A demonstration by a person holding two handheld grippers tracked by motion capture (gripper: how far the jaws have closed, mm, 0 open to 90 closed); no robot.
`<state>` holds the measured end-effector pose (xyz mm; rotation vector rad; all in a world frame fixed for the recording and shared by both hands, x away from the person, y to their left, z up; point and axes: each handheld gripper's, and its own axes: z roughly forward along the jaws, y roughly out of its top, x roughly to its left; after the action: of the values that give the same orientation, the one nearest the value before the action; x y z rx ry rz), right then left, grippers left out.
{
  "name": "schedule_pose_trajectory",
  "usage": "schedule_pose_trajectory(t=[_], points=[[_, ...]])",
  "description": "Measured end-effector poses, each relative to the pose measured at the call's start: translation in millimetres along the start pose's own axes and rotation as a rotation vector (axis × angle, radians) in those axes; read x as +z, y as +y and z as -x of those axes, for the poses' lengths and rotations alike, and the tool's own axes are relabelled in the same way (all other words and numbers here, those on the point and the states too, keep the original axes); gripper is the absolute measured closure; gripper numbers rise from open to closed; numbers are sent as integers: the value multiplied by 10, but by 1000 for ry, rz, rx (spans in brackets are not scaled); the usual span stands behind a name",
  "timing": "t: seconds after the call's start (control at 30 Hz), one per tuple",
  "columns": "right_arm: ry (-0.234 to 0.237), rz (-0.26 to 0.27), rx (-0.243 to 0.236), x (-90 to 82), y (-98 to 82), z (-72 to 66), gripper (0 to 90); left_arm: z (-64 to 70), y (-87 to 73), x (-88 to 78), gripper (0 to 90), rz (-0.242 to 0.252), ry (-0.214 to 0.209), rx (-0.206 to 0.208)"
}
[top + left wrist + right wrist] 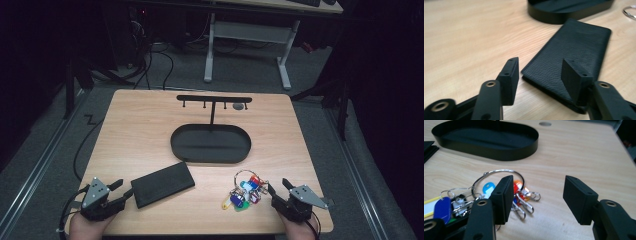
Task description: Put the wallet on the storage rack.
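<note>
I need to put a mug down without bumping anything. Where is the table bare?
The widest bare wood lies left of the oval tray, up to the table's far left corner. A narrower strip runs right of the tray. The near edge is crowded: the wallet by the left gripper, the key bunch by the right gripper.

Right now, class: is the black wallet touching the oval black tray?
Apart. The high view shows a strip of bare wooden table between the wallet and the tray; the left gripper view shows the same gap.
</note>
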<state>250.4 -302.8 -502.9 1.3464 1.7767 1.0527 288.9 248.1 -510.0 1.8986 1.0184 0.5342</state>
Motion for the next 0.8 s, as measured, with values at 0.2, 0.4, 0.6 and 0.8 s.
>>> schedule_pose_trajectory(t=[0.2,0.4,0.6,0.8], points=[[1,4,-1,19,-22,18,393,-37,-28,93,513,-27,33,23],[-6,4,19,58,-29,83,387,-95,55,252,710,-35,71,57],[2,6,3,74,-24,69,390,-165,103,370,811,-56,77,53],[5,-3,-5,87,-35,57,390,-149,151,488,858,-79,77,68]])
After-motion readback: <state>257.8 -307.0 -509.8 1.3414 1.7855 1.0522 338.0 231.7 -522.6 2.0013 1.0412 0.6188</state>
